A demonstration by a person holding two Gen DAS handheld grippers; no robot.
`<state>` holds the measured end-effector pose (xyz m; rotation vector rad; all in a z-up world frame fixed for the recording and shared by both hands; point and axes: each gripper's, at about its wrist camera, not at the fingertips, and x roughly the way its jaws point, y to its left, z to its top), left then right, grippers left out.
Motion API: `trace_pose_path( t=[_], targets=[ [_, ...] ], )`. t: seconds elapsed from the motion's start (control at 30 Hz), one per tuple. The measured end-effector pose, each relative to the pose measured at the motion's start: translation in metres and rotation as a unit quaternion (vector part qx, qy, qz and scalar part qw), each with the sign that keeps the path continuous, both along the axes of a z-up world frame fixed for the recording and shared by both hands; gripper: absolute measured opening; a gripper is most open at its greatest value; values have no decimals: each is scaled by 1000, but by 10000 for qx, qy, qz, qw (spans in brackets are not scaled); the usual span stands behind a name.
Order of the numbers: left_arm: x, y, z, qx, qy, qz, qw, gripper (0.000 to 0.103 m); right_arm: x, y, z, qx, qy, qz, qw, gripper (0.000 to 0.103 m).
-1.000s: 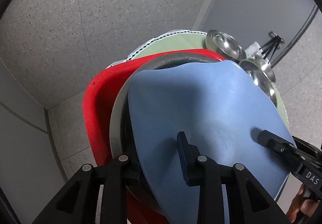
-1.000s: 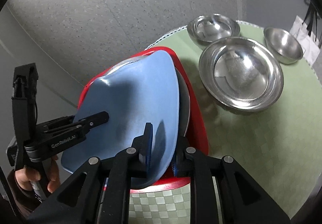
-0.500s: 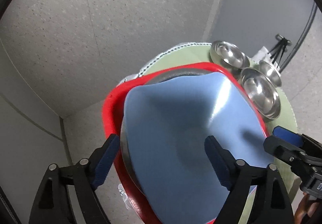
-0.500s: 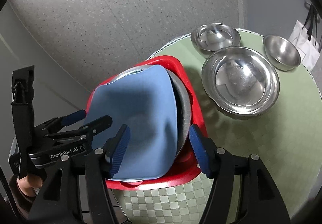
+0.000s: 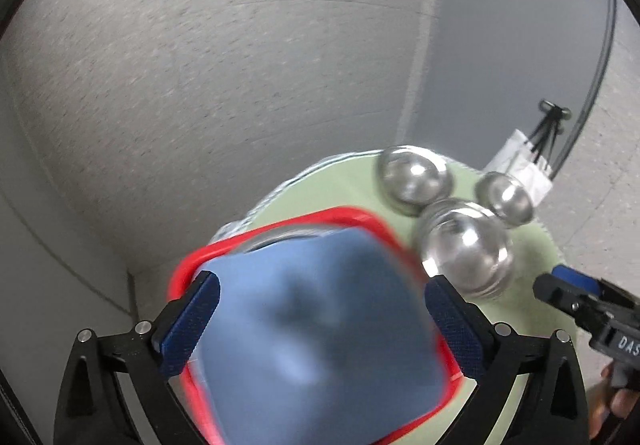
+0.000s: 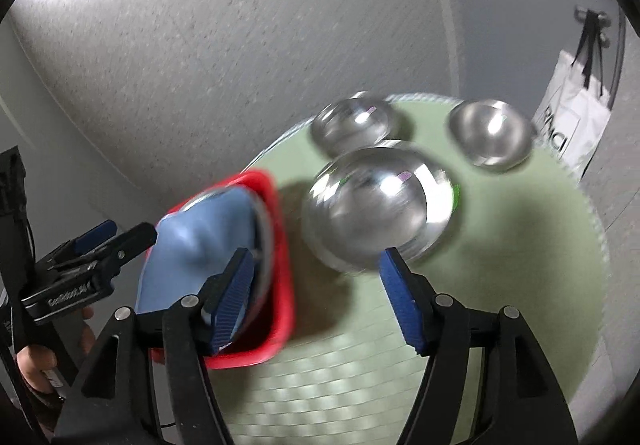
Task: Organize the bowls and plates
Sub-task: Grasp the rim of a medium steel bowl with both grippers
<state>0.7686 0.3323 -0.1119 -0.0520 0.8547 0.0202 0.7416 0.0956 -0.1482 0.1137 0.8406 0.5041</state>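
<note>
Blue plate [image 5: 320, 329] sits in the red basin [image 6: 280, 213] on top of a metal dish, so that one's stowed. Three steel bowls remain loose on the green table [image 6: 500, 285]: the big bowl [image 6: 380, 201] and two smaller bowls [image 6: 354, 125] [image 6: 490, 133]. Both claws were clamped on the plate a second ago; now the left claw [image 5: 316, 309] and right claw [image 6: 316, 289] gape wide, empty, pulled back, the right swinging toward the big bowl.

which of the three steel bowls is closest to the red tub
The largest steel bowl, beside the red tub; the two smaller bowls sit farther back.
</note>
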Motion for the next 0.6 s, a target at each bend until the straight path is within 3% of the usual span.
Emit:
trace_pose_path(
  t=[0.1, 0.33, 0.6],
  targets=[
    [23, -35, 5, -87, 47, -152, 9998, 101, 27, -33, -2, -98, -133, -30, 9999, 70],
    [94, -102, 0, 1, 365, 24, 9993, 102, 98, -85, -18, -135, -76, 189, 9997, 70],
    [171, -118, -20, 16, 760, 565, 9955, 102, 171, -68, -26, -221, -118, 892, 9957, 70]
  ],
)
